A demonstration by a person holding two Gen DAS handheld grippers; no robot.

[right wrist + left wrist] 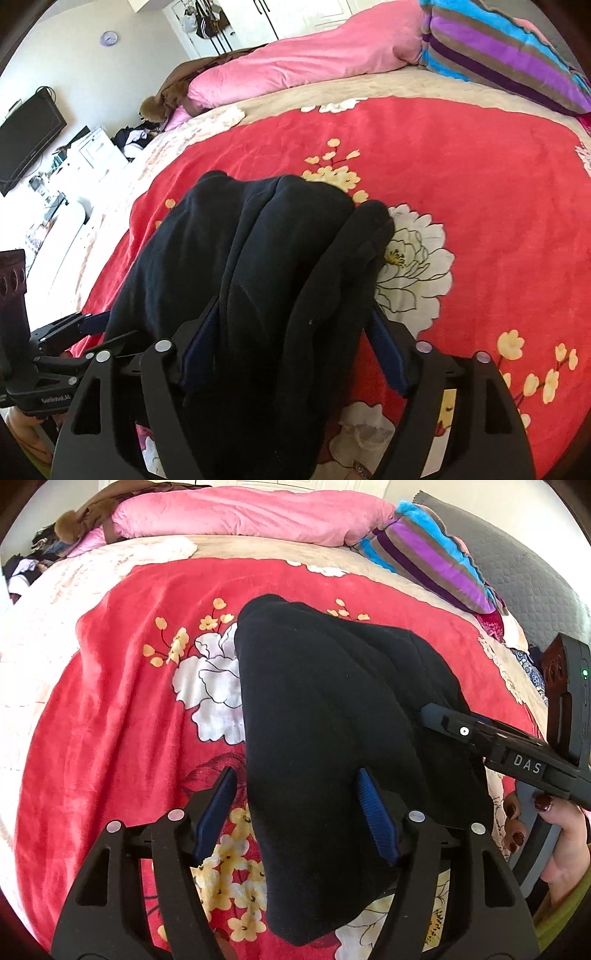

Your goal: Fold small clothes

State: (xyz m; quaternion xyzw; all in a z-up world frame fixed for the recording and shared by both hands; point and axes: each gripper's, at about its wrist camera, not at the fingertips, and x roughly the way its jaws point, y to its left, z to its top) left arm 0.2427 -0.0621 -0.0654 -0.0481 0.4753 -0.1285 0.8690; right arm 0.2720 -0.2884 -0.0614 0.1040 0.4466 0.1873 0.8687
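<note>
A black garment point(332, 720) lies bunched in long folds on the red floral blanket point(122, 709). My left gripper point(299, 812) is open, its blue pads wide apart; the garment's near end lies across the gap and over the right pad. My right gripper point(443, 720) comes in from the right, with its tip against the garment's right edge. In the right wrist view the garment point(266, 251) runs between my right gripper's point(291, 350) spread blue pads, which stand open around it. The left gripper point(74, 325) shows at the left edge beside the cloth.
A pink duvet point(240, 513) lies along the bed's far side, a striped pillow point(424, 557) at the far right. A brown plush item point(74, 524) sits far left. A white dresser point(92, 155) and a dark screen point(26, 140) stand beyond the bed's left edge.
</note>
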